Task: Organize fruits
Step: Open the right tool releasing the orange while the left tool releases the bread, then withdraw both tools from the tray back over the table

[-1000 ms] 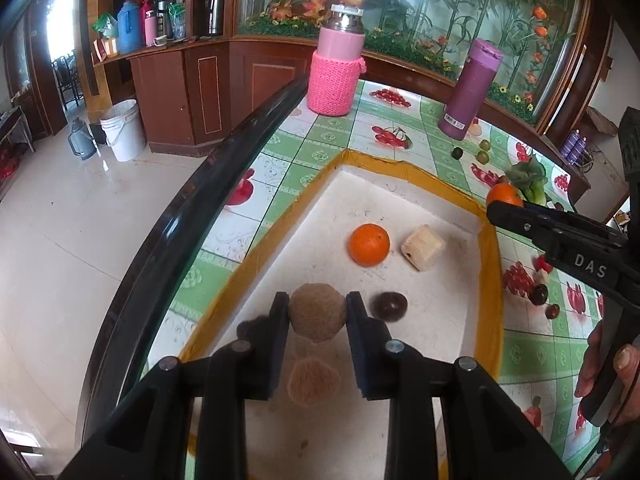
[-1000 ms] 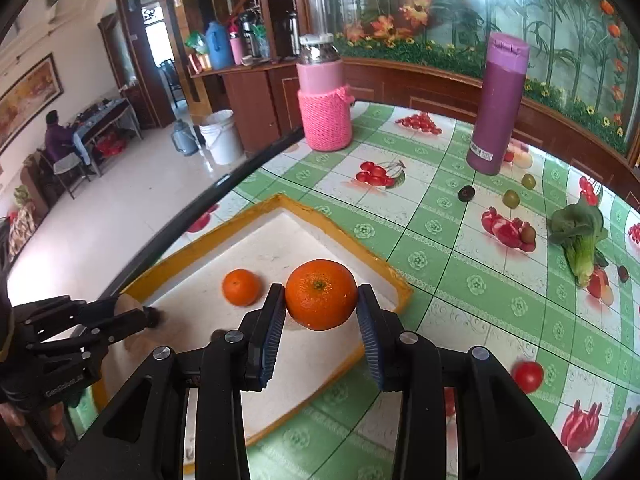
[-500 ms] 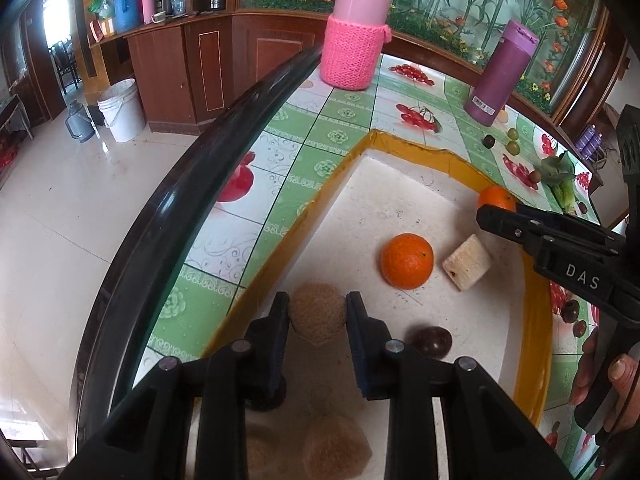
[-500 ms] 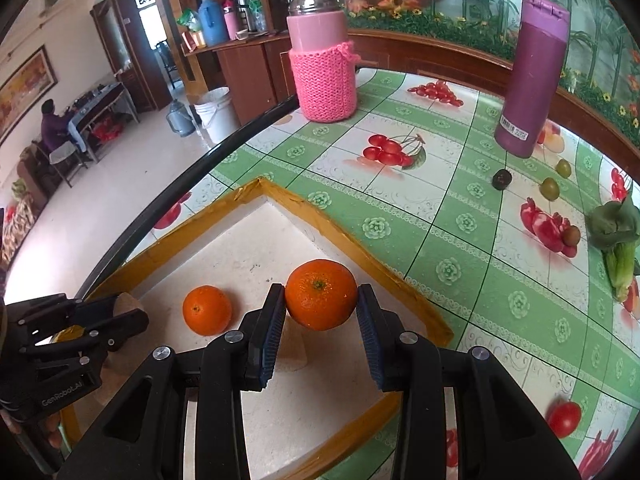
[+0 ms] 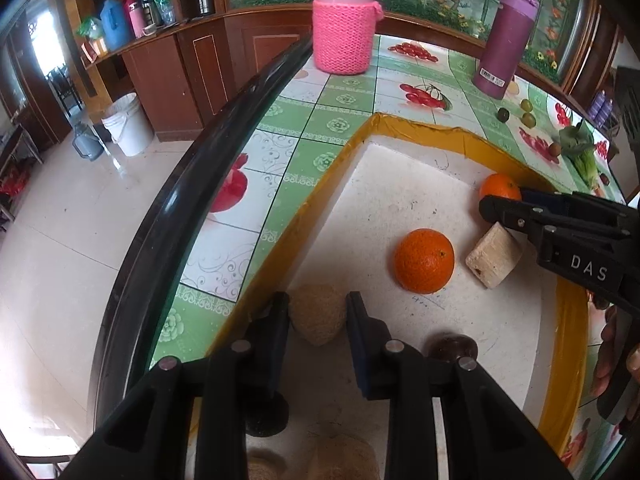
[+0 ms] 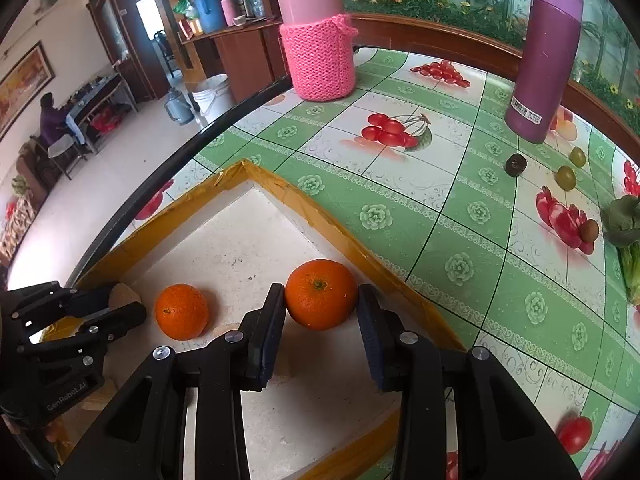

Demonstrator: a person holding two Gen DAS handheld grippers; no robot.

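A white tray with a yellow rim (image 5: 404,124) lies on the fruit-print tablecloth. My left gripper (image 5: 318,308) is shut on a tan rough-skinned fruit (image 5: 318,320) low over the tray's near left corner. On the tray floor lie a loose orange (image 5: 424,260), a beige block (image 5: 494,256) and a dark fruit (image 5: 452,346). My right gripper (image 6: 322,296) is shut on a second orange (image 6: 320,294), just above the tray floor by its far rim (image 6: 340,236). In the right wrist view the loose orange (image 6: 182,312) lies between the two grippers, and the left gripper (image 6: 124,304) enters from the left.
A pink knit-covered jar (image 5: 344,40) and a purple bottle (image 5: 504,40) stand at the table's back. Small green and dark fruits (image 6: 566,178), a leafy vegetable (image 6: 626,224) and a red tomato (image 6: 574,434) lie on the cloth right of the tray. The table's black edge (image 5: 224,128) runs along the left.
Both grippers have sunk toward the tray, each still holding its fruit. The loose orange and the block now appear closer, to the right of the left gripper.
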